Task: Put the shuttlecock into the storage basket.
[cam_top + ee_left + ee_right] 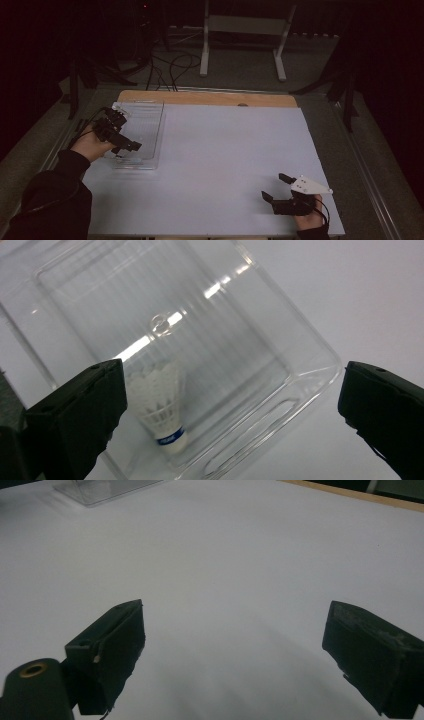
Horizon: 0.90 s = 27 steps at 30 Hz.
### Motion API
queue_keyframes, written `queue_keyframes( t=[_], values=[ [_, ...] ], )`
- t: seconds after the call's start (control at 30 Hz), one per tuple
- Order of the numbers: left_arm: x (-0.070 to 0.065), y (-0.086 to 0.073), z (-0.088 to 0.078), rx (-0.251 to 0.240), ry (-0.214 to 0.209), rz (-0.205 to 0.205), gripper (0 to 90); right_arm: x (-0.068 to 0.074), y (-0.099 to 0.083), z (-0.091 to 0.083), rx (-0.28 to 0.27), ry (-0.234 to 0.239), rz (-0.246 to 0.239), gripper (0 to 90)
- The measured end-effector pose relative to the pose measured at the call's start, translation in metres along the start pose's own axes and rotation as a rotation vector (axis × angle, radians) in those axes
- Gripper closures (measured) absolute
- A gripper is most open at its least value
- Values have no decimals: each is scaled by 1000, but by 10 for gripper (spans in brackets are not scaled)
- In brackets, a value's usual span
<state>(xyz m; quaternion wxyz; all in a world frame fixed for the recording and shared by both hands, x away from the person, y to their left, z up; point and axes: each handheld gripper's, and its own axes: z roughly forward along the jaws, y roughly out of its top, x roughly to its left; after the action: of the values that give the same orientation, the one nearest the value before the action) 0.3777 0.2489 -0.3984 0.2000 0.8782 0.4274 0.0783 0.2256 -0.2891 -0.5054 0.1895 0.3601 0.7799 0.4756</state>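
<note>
A clear plastic tray [150, 116] lies at the table's left. Inside it, in the left gripper view, stands a white shuttlecock [161, 407] with a blue band round its cork. My left gripper [121, 150] hovers over the tray's near end, open, with its jaws wide apart and nothing between them [232, 410]. The shuttlecock sits close to one jaw. My right gripper [276, 187] rests low over the white table sheet at the front right. It is open too [235, 650], and bare sheet lies between its jaws. A corner of the tray [100, 490] shows far off in the right gripper view.
A white sheet [225, 150] covers most of the wooden table [210, 97]. Beyond the table stand a white metal frame [245, 30], dark stands and loose cables on the floor. A metal rail [370, 180] runs along the table's right side.
</note>
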Motion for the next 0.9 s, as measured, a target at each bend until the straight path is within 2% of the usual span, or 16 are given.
queue_keyframes(
  t=[0.2,0.4,0.73,0.9],
  values=[
    [-6,4,-2,-38,1,12,2,0,0,0,2,1,1,100],
    [-11,9,-3,-68,-23,23,2,0,0,1,2,1,2,100],
    [-21,16,-6,-116,-32,37,2,0,0,1,5,2,5,100],
    [-30,21,-6,-127,-63,70,2,0,-1,1,7,3,5,99]
  ],
)
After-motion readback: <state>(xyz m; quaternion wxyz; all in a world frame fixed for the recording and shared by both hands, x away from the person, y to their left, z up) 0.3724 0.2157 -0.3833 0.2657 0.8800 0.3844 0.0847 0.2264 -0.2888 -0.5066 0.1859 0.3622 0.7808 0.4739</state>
